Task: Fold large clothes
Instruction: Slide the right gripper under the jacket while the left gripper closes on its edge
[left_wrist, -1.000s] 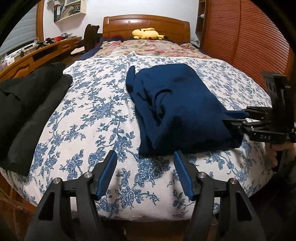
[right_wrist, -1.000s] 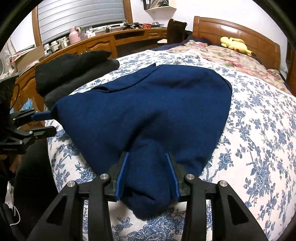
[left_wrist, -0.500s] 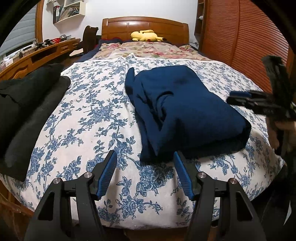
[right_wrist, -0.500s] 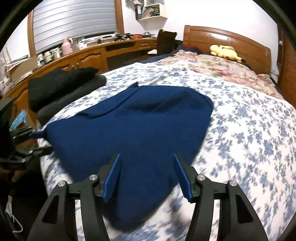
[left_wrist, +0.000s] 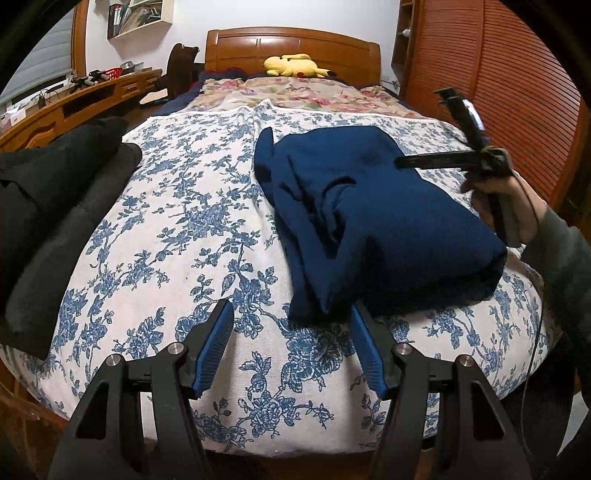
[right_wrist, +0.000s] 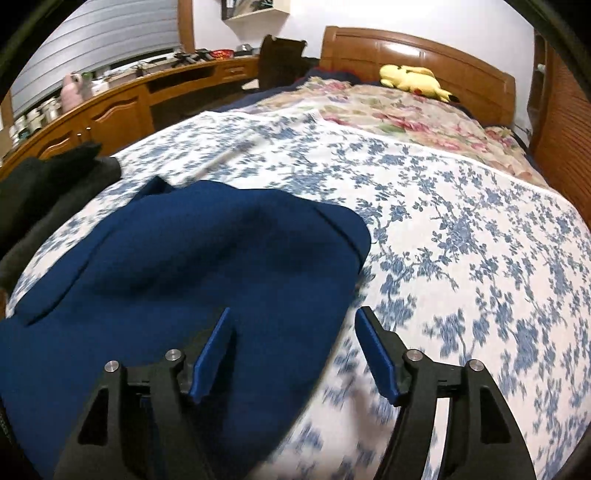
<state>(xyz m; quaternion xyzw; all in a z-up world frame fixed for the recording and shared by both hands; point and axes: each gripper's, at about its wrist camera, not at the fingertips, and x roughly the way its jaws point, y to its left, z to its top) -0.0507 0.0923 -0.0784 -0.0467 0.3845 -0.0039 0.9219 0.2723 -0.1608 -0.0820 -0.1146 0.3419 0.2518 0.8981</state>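
Observation:
A folded navy blue garment (left_wrist: 373, 221) lies on the floral bedspread (left_wrist: 177, 229); the right wrist view shows it too (right_wrist: 177, 280). My left gripper (left_wrist: 291, 317) stands open just in front of its near corner, with nothing between the pads. My right gripper (right_wrist: 293, 321) hovers above the garment's right edge, its jaws opening and empty. From the left wrist view the right gripper (left_wrist: 402, 161) shows edge-on over the garment's far right side, held by a hand (left_wrist: 506, 199).
Folded black clothes (left_wrist: 48, 206) lie at the bed's left edge. A yellow plush toy (left_wrist: 295, 66) rests by the wooden headboard (left_wrist: 291, 44). A wooden desk (right_wrist: 122, 107) runs along the left; a slatted wardrobe (left_wrist: 491, 96) stands on the right.
My right gripper let go of the navy garment's end, opened, and rose away over the bed. The garment now lies flat. My left gripper stayed put.

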